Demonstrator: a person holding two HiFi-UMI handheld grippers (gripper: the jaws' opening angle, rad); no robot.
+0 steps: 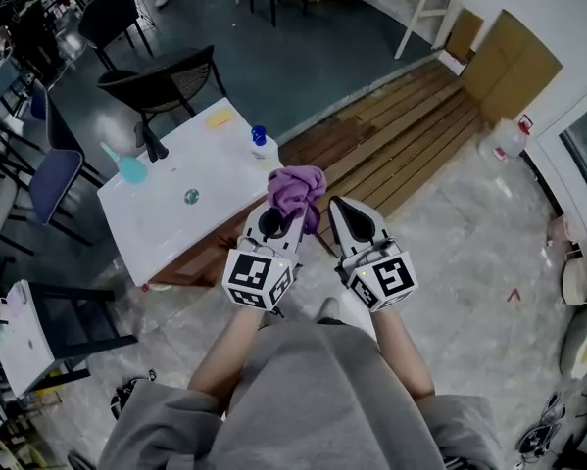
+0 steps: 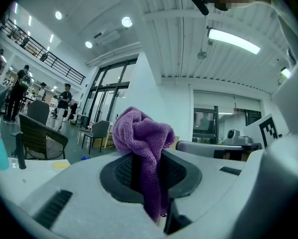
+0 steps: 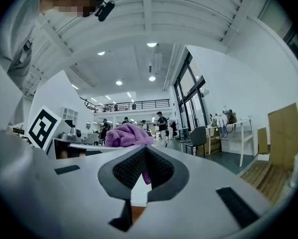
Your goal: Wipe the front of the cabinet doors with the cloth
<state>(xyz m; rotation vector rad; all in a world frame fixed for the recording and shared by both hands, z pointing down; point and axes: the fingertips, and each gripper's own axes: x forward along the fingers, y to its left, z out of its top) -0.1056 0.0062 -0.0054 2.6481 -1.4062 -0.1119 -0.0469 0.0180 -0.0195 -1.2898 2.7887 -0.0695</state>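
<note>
**A:** What have the tongs got?

**B:** The left gripper (image 2: pixel 148 169) is clenched on the purple cloth (image 2: pixel 141 133). A fold is pinched between the pads and the rest bunches up above the tips. The right gripper (image 3: pixel 145 156) is just beside it, jaws pressed together on nothing. The purple behind it is the same cloth.

**A:** So how should the wipe go?

**B:** I can't make out any cabinet door in these views, so I reckon the job now is carrying the cloth over to one. The wad should meet the door before the hard tips do. The pinch looks narrow, so I'd press gently or the cloth may drag loose.

**A:** Anything in the way?

**B:** On the left there are dark chairs (image 1: pixel 161 81), then a white table (image 1: pixel 175 233) right in front of the grippers. It holds a teal spray bottle (image 1: pixel 128 167), a yellow scrap (image 1: pixel 220 118) and a blue-capped bottle (image 1: pixel 261 142), which is nearest the cloth. A careless swing could tip that one over. Wooden boards (image 1: pixel 411 135) lie further right, with a plastic jug (image 1: pixel 507 137) beyond them.
</note>
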